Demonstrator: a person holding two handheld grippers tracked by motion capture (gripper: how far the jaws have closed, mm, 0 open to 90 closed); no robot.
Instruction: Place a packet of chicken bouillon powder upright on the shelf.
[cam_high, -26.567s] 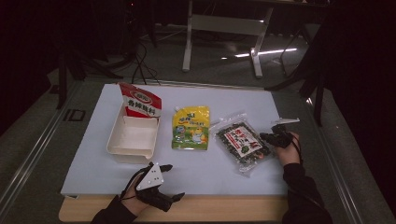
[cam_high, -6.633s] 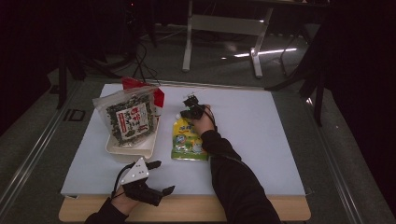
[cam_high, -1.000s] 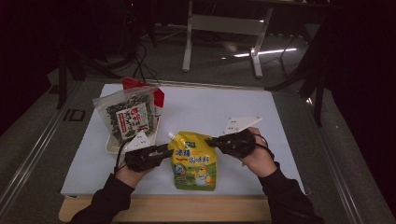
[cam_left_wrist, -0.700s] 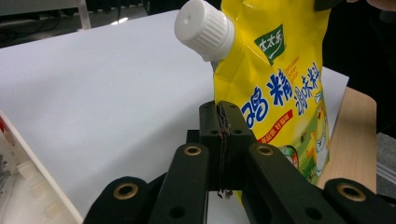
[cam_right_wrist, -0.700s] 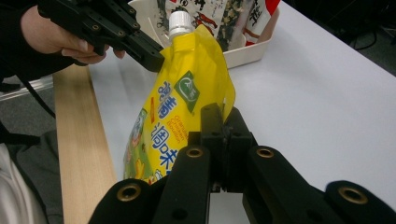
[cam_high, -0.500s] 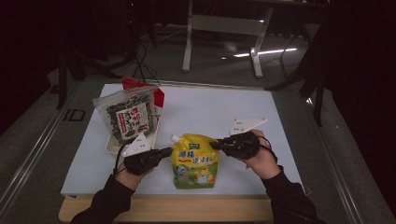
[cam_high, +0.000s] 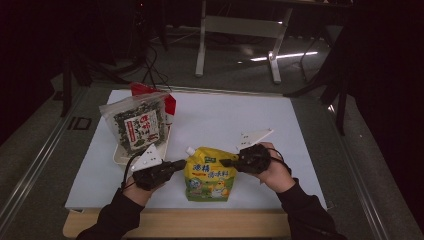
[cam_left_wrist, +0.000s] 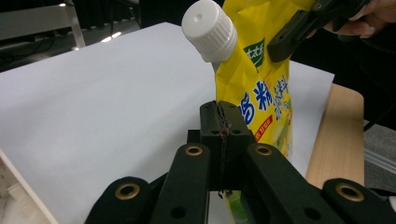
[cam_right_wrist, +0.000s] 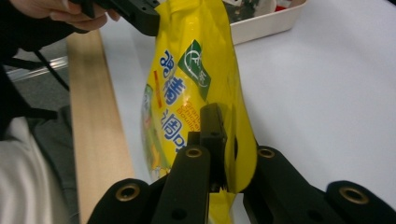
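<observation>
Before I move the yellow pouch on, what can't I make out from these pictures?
- High view: white tray contents, hidden under the seaweed bag.
- High view: red packet, mostly behind that bag.
- Right gripper view: yellow pouch bottom, cut off by the right hand-held gripper.
- High view: pouch print too small.

Yellow spout pouch no longer lies flat mid-table beside the tray: it now hangs upright near the front edge, gripped on its upper left edge by the left gripper and on its upper right edge by the right gripper. Seaweed bag, earlier at the table's right, now rests on the white tray. Both grippers have just been closing, pouch film between the jaws.
</observation>
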